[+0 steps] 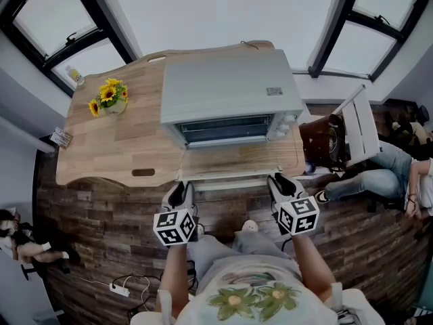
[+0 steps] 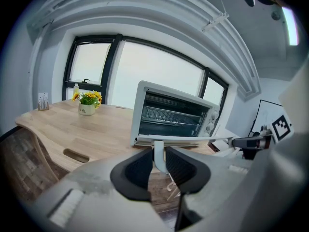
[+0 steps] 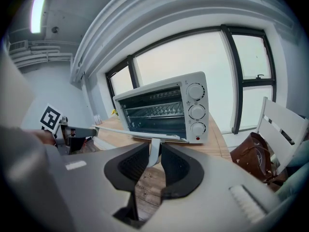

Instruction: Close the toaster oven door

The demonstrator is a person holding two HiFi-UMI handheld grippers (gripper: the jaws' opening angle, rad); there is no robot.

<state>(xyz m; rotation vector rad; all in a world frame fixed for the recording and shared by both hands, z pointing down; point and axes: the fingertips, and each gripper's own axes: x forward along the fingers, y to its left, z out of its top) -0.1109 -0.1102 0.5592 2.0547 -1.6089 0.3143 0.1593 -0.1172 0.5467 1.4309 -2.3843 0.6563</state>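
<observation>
Wooden counter (image 1: 122,147) under big windows (image 1: 57,19), plank floor below.

- The toaster oven (image 1: 226,87) sits just ahead of both hand-held grippers. Its door (image 1: 230,162) is dropped flat toward the person, and the white handle (image 1: 230,184) runs along the near edge.
- Left hand-held gripper (image 1: 180,192) is closed on the handle's left post. Right hand-held gripper (image 1: 281,183) is closed on the right post. In each gripper view a white post stands between the pads.
- Handling, as a judgement: the door is rigid, light and hinged at the bottom, with a glass panel, so it should be lifted evenly from both ends and not slammed. The posts are slim and smooth, so a slip is possible. The oven looks light enough to slide back if pushed hard.
- Around: a flower pot (image 1: 110,100) stands well left of the left hand-held gripper. A brown bag (image 1: 325,141), a white chair (image 1: 362,124) and a seated person (image 1: 379,178) are off right of the right one. Nothing lies in the door's swing.
</observation>
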